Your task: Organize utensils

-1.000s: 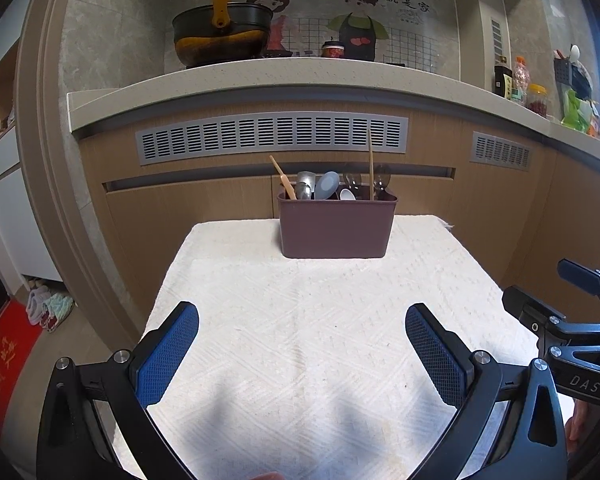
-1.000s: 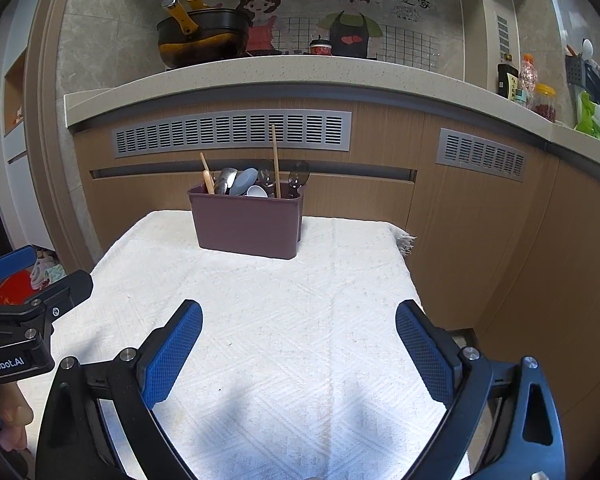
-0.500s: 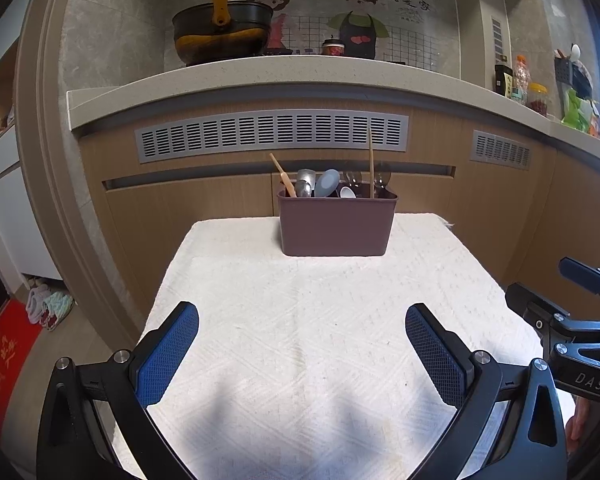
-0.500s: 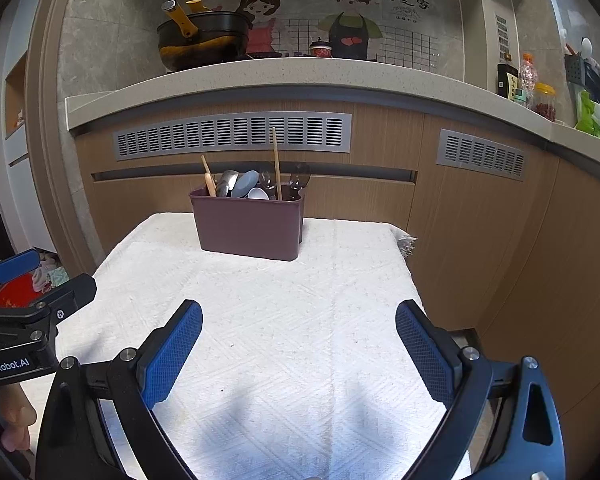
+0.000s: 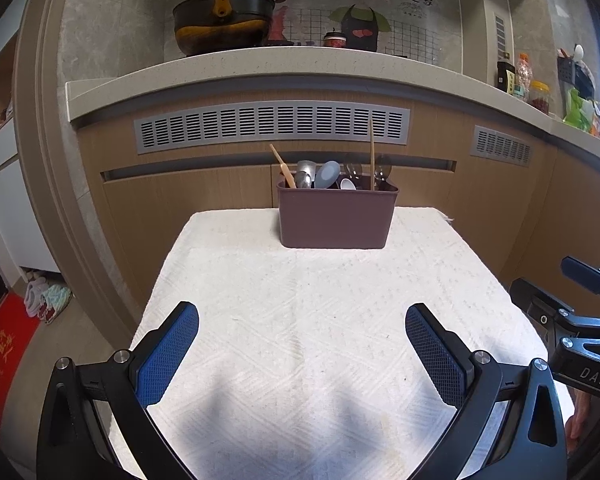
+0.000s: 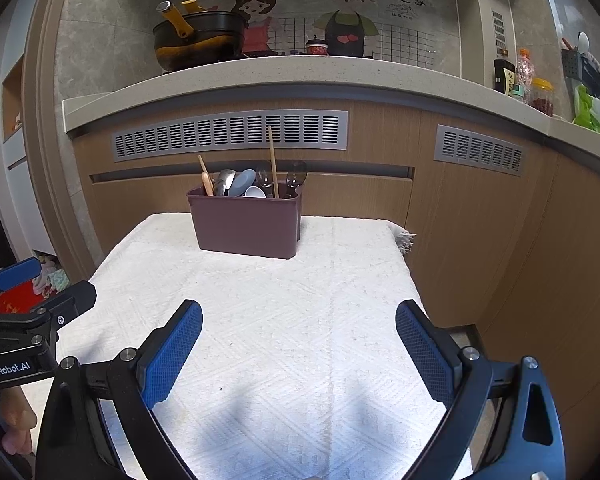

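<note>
Cabinet front: the wooden cabinet front with its grey vent grille is rising right behind the table's far edge, closing off the far side; the counter above it is carrying a black pot.
Table: the white textured cloth is covering the whole top; its far edge is running just behind the holder, its left edge is dropping off toward the floor, and in the right wrist view its right edge is ending beside more cabinet panels.
Open room: a broad stretch of bare cloth is lying between the grippers and the holder, and nothing is sitting on it.
Utensil holder: the brown rectangular utensil holder is standing upright near the far edge, roughly centred, well apart from both grippers.
Utensils: metal and grey spoons are clustering in its left part, a short wooden handle is leaning out to the left, and a single long chopstick is standing almost upright toward the right.
Left gripper: the left gripper is hovering over the near cloth with its blue pads spread wide, holding nothing.
Right gripper: the right gripper is hanging alongside, level with the left one, jaws equally wide and empty.
</note>
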Available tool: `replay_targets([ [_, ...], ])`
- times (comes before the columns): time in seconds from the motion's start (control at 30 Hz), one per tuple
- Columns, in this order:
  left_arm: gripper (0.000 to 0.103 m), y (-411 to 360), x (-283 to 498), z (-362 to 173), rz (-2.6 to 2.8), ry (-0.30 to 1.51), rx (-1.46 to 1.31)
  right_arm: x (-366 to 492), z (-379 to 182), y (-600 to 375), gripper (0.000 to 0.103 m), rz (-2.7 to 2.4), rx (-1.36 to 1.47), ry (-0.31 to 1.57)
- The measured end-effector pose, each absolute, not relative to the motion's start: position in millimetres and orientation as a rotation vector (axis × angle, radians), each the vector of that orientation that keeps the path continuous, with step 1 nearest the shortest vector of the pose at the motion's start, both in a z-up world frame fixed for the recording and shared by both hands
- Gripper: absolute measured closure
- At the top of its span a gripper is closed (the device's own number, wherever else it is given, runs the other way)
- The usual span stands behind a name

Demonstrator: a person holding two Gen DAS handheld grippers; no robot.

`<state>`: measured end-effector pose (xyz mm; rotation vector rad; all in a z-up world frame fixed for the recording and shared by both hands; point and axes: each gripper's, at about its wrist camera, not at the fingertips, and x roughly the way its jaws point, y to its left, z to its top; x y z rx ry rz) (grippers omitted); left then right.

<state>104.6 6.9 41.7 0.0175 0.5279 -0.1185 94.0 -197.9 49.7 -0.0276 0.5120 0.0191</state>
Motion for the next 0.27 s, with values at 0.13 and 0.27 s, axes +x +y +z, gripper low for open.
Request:
replay_targets([
  [0.13,0.0,6.0,103.8,40.1,-0.116,0.521,0.027,94.8,48.5,-198.8,0.006,0.02,-0.019,0.52],
  [0.27,0.0,5.6,103.4,38.4,-0.11,0.512,0.038,95.6,46.6,-199.3,0.006,0.019,-0.013,0.528],
])
